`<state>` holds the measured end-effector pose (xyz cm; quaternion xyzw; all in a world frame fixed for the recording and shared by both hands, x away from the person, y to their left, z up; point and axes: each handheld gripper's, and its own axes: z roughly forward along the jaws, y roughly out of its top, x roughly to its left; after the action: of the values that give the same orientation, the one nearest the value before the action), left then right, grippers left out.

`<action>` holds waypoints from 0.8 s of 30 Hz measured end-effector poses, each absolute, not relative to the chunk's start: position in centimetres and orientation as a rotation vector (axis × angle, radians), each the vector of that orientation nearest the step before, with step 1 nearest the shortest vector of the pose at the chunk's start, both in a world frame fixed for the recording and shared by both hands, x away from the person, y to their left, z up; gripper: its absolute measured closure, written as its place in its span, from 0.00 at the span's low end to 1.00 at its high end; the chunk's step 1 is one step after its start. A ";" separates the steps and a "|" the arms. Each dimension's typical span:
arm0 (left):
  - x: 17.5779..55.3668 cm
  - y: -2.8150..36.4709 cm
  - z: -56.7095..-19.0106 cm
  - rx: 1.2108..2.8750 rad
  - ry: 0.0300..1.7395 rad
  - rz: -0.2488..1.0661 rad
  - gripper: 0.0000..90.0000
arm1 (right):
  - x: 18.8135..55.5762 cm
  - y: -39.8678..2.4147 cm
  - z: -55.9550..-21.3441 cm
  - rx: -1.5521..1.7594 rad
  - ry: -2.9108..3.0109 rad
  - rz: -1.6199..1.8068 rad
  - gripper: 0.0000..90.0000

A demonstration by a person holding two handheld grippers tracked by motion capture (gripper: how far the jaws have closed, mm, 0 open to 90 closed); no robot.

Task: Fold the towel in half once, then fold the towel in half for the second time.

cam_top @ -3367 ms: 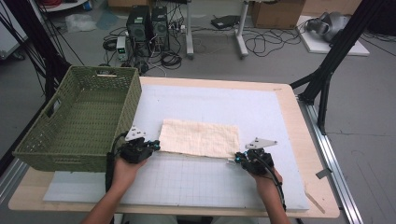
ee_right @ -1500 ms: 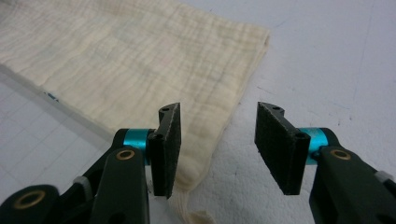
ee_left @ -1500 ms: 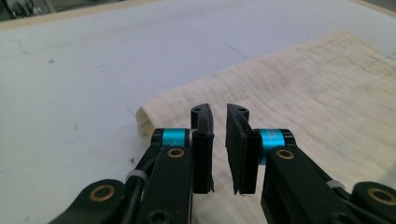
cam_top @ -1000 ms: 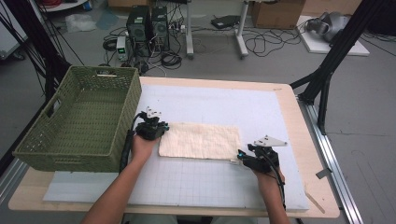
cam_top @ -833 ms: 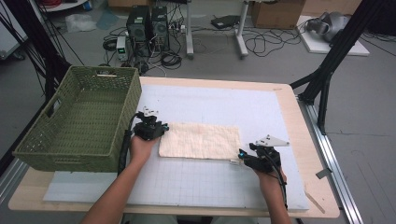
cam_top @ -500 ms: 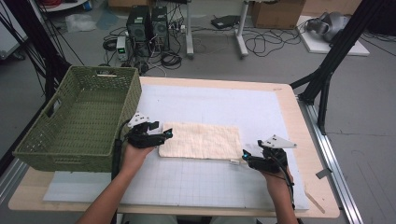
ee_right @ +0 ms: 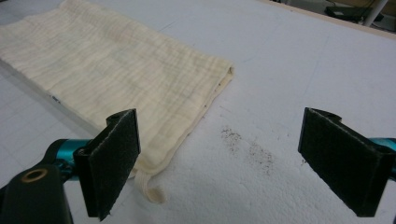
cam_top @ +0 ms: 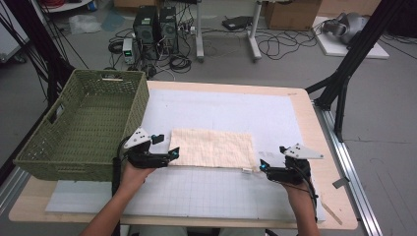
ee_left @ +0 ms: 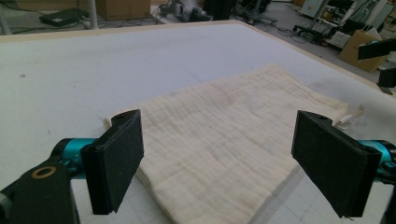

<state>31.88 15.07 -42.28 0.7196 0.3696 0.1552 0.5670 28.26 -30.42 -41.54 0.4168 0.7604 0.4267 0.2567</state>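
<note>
A folded cream cloth [cam_top: 212,147] lies flat on the white gridded mat [cam_top: 236,196]. My left gripper [cam_top: 173,153] hovers at the cloth's near left corner. Its jaws have just been opening and now stand wide apart [ee_left: 219,158] over the cloth [ee_left: 224,135], with the pads off it. My right gripper [cam_top: 262,166] sits at the cloth's near right corner. Its jaws have just been opening too and stand wide [ee_right: 219,158]. The cloth's edge [ee_right: 116,70] lies by the left pad, bare mat fills the gap, and a small fabric loop [ee_right: 150,190] sticks out.
A green woven basket [cam_top: 83,123] stands on the table's left side, right next to my left hand. The wooden table edge [cam_top: 314,128] runs along the right. Computers, cables and boxes lie on the floor beyond the table.
My left gripper let go of the cloth's left edge and drew back toward the near side while opening. My right gripper opened and shifted slightly right. The cloth stays flat.
</note>
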 end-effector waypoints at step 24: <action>32.1 14.9 -42.7 1.725 0.885 0.372 0.21 | 28.9 -30.1 -42.4 1.189 2.075 1.139 0.13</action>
<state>32.12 14.94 -42.66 0.7291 0.3741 0.1571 0.5512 28.93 -30.07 -42.35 0.4353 0.7597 0.4171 0.2437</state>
